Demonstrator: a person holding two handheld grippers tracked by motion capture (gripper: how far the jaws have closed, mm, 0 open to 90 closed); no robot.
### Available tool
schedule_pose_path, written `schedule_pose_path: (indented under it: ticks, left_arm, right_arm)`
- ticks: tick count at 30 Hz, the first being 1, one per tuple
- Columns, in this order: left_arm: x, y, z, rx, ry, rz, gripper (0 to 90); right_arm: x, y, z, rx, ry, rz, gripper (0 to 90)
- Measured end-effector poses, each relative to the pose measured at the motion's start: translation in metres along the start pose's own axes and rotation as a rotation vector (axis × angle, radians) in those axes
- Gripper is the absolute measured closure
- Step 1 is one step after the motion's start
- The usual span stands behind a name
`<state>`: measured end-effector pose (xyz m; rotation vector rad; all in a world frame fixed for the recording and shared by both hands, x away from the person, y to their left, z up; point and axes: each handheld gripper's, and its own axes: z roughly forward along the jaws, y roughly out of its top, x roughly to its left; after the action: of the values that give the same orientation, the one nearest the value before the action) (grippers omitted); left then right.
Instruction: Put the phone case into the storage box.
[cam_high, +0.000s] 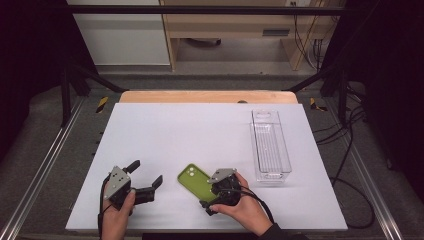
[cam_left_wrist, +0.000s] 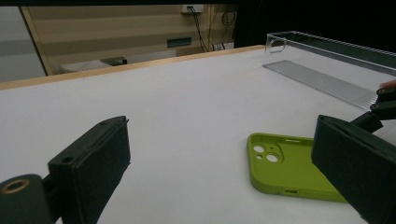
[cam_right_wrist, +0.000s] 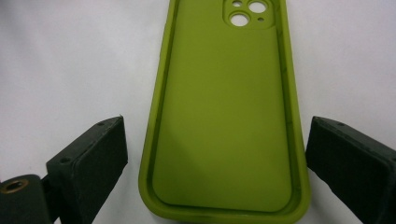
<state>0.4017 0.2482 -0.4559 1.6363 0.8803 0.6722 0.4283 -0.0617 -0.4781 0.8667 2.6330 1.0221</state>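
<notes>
With the right gripper (cam_high: 216, 196) spread astride the flat lime-green silicone phone case (cam_right_wrist: 224, 116) near the worktop's front edge, uneven closing could squirt it sideways.

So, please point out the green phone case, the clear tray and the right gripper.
green phone case (cam_right_wrist: 224, 121): right gripper view, inner back panel.
clear tray (cam_high: 270, 145): high view, ribbed floor.
right gripper (cam_right_wrist: 215, 154): right gripper view, midway between open jaws.

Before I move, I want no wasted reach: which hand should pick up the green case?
Right. Its tool is open with the case lying between its jaws, untouched. The left tool is also open but sits apart from the case, aimed past it.
</notes>
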Motion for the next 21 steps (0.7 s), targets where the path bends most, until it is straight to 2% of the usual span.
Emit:
schedule_pose_path:
  ticks: [21]
  left_arm:
    - [0.0000,0.0001,0.0004,0.001,-0.001,0.002,4.2]
  right_arm:
    - [0.0003,-0.0018,0.0051,0.011,-0.016,0.005,10.4]
